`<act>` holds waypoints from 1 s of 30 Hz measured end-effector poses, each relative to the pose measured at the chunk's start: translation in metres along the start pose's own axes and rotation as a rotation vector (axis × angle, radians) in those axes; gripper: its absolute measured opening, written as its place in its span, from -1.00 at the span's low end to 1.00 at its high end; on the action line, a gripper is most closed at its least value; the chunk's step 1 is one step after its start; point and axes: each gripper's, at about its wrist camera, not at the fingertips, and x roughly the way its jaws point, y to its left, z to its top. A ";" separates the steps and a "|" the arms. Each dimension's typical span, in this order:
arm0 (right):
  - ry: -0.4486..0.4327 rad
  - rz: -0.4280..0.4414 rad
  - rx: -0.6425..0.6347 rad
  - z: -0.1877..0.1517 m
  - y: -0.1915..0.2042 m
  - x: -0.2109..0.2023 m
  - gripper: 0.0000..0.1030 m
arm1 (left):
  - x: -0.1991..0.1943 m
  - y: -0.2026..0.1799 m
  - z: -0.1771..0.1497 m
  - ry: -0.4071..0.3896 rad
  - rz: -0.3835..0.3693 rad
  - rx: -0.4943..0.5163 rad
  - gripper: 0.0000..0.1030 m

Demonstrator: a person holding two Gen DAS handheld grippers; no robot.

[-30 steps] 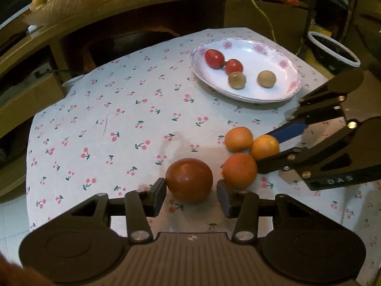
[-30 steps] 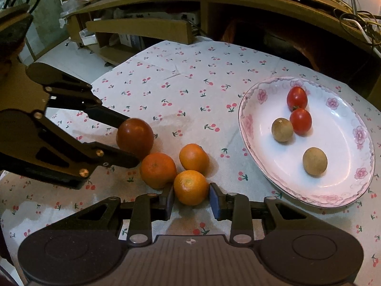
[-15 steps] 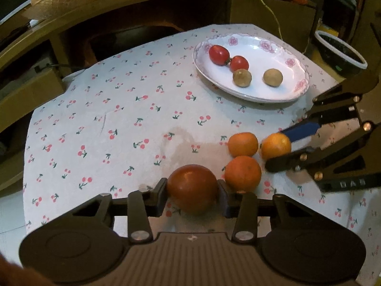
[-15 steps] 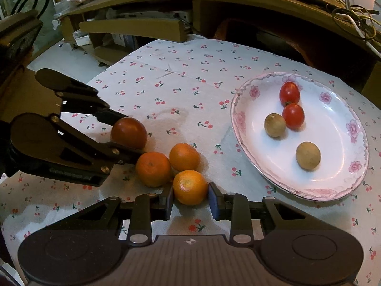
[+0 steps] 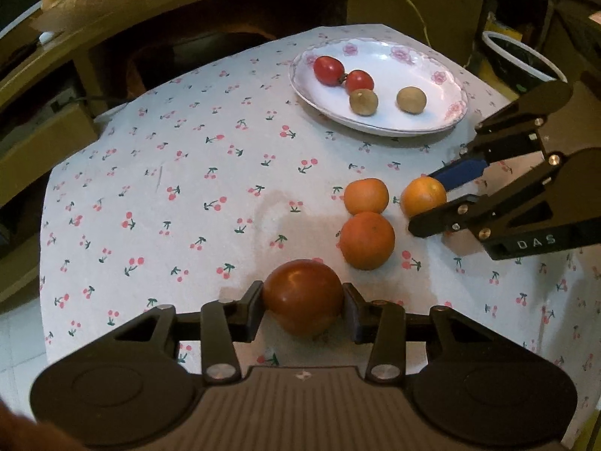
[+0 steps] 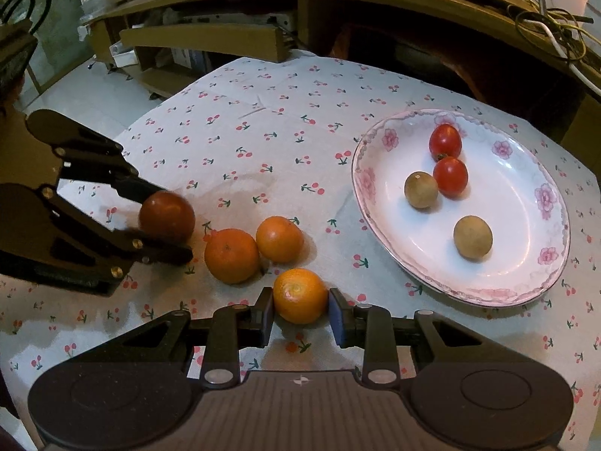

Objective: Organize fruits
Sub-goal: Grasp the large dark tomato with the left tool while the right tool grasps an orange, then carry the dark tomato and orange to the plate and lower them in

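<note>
Left tool [image 5: 303, 306] tight around the big red tomato [image 5: 302, 296]; right tool [image 6: 300, 314] tight around one orange [image 6: 300, 295], both on the desk [image 5: 195, 195].

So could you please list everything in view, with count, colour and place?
tomato: one, large, dark red, between the left gripper's fingers
oranges: three, orange, on the cloth; the nearest one is between the right gripper's fingers
plate: one, white with pink flowers, far right of the cloth
small tomatoes: two, red, on the plate
brown fruits: two, round, on the plate
cloth: one, white with cherries, over the table
left gripper: black, shut on the tomato
right gripper: black, shut on the orange
</note>
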 end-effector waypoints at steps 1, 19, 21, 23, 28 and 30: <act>-0.003 -0.001 -0.002 0.000 0.000 0.000 -0.36 | 0.000 0.000 0.000 0.001 0.000 0.001 -0.06; -0.002 -0.011 -0.009 -0.001 0.001 0.000 -0.31 | -0.003 0.001 -0.008 -0.001 -0.010 -0.006 -0.08; 0.003 -0.011 -0.003 -0.001 0.000 0.000 -0.37 | -0.004 -0.002 -0.008 0.004 -0.003 0.001 -0.09; 0.007 -0.014 0.000 -0.001 0.000 -0.001 -0.40 | -0.003 -0.003 -0.008 0.007 0.001 0.000 -0.09; 0.009 -0.024 0.020 -0.001 -0.003 -0.003 -0.41 | -0.004 -0.002 -0.006 0.010 0.009 -0.004 -0.10; 0.005 -0.029 0.033 -0.001 -0.005 -0.005 -0.41 | -0.006 -0.001 -0.004 0.001 0.003 -0.013 -0.10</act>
